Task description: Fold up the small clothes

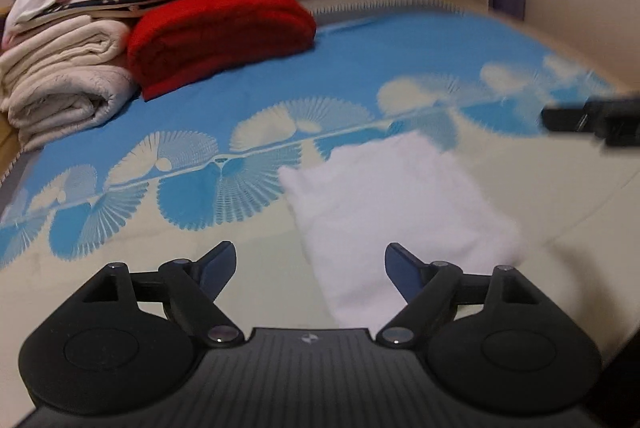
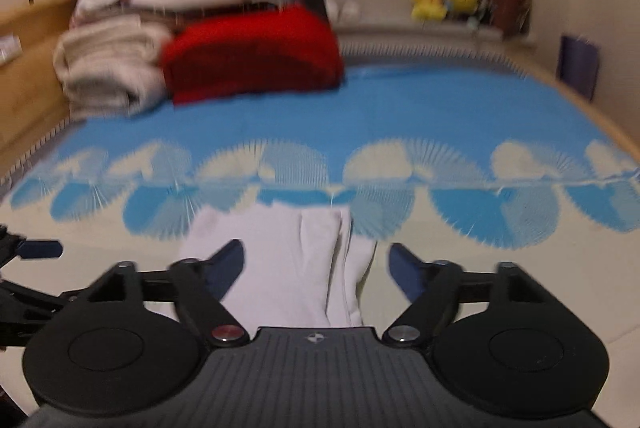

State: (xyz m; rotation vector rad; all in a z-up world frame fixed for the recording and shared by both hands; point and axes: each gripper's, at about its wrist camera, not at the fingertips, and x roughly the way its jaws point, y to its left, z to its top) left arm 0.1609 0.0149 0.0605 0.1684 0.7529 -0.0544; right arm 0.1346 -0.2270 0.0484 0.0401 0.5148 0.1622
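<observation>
On the bed (image 1: 400, 40) our left gripper (image 1: 310, 266) and right gripper (image 2: 316, 266) hang wide, empty, above the folded cloth (image 1: 400, 212); next we judge another fold or fresh garment.

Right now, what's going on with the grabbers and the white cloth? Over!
Left gripper open, empty. Right gripper open, empty. White cloth folded on the bedspread. Nothing in the way.
</observation>
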